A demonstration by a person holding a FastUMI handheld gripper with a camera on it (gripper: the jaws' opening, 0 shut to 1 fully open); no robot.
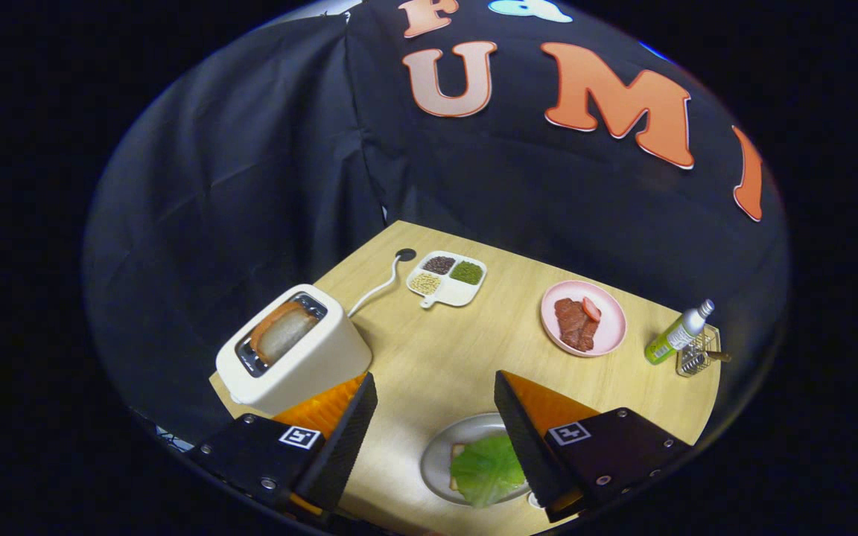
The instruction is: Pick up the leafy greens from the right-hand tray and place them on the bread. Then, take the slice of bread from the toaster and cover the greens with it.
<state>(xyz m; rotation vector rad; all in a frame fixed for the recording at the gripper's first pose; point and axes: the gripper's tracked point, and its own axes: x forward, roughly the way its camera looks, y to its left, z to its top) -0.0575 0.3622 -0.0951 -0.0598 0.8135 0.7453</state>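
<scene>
Wooden bench (pixel 436 357): fingers (pixel 435 406) spread, empty. Beside the toaster (pixel 291 350), greens (pixel 485 469) cover bread; its upright slice (pixel 280 331) looks light, crumbly—pinch the top edge.

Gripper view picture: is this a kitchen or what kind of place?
Probably a pretend kitchen set up in a booth: a light wooden table holds a cream toaster with bread, a pink plate of meat slices and a grey plate with bread and green lettuce. The open claw hovers above.

Jaws spread wide, nothing between them. On the table (pixel 436 357), greens (pixel 487 469) lie on bread on a plate (pixel 436 461) at six o'clock. Toaster (pixel 291 350) holding a slice (pixel 281 333) at nine, divided dish (pixel 447 278) at twelve, meat plate (pixel 584 318) at two, bottle (pixel 678 333) at three.
</scene>
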